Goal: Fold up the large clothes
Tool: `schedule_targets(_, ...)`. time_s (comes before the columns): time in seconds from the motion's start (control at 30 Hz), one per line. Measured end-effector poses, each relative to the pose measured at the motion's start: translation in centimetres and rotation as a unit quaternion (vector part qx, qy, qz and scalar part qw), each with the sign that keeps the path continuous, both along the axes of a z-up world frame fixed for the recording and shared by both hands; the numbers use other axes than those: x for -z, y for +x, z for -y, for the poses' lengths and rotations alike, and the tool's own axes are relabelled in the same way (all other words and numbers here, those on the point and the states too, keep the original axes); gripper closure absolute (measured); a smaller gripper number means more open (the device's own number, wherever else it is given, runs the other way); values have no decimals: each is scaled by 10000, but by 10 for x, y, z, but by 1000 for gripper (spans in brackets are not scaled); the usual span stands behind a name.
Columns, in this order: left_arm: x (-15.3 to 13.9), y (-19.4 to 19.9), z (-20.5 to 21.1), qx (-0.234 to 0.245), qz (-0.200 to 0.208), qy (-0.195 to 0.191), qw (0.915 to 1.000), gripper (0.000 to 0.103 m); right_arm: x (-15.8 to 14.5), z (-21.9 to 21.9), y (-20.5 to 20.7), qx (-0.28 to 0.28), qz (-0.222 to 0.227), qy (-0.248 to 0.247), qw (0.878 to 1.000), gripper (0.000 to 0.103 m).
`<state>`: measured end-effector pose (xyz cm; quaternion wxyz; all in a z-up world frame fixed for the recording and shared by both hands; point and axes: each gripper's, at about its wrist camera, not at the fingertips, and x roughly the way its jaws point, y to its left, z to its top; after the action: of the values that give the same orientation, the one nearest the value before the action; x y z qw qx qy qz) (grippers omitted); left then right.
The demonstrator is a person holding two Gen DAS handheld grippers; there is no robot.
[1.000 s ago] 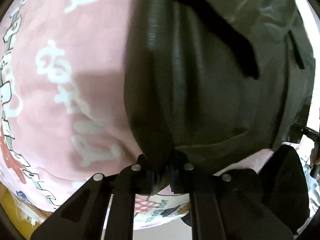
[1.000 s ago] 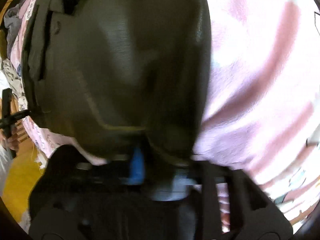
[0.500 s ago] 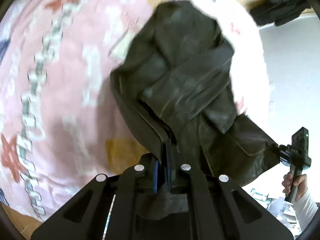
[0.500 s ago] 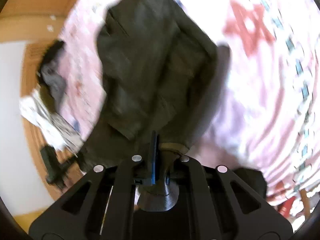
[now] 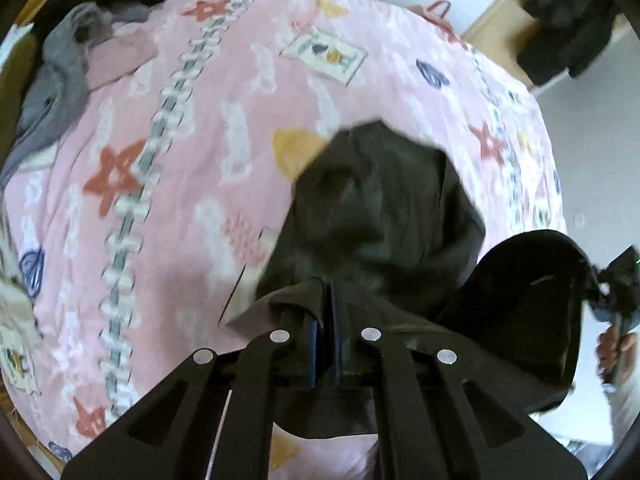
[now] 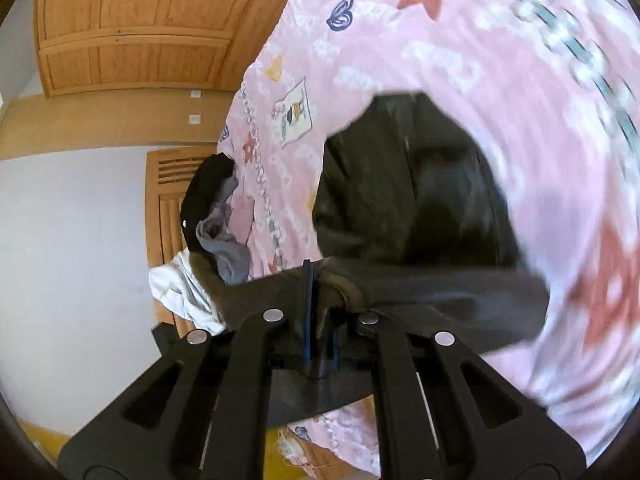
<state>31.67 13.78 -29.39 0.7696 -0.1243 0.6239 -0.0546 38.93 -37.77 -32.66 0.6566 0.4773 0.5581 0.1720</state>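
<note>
A dark olive leather-like jacket [image 5: 384, 216] hangs in the air above a pink patterned bed cover [image 5: 168, 168]. My left gripper [image 5: 325, 312] is shut on one edge of it, the cloth pinched between the blue pads. The other edge is pinched in my right gripper [image 6: 320, 300], also shut, with the jacket [image 6: 408, 204] drooping below and ahead. At the right edge of the left wrist view the right gripper [image 5: 618, 280] shows, held by a hand, with the jacket stretched between the two.
A pile of grey, black and pink clothes [image 5: 80, 48] lies at the bed's far left corner, the same clothes pile [image 6: 218, 216] showing in the right wrist view. A black garment [image 5: 560, 28] rests on a wooden ledge. Wooden cabinet doors [image 6: 132, 28] and a white wall [image 6: 72, 240] stand beyond the bed.
Both grippers rose high off the bed with the jacket, which went from lying flat on the cover to hanging between them. The views now take in the whole bed and room.
</note>
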Motion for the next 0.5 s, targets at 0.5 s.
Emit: schedule_targets(0.5,167,228,31,-378,-1041,1145,9872,96,229,52,196,-500,-895,-277,9943,93)
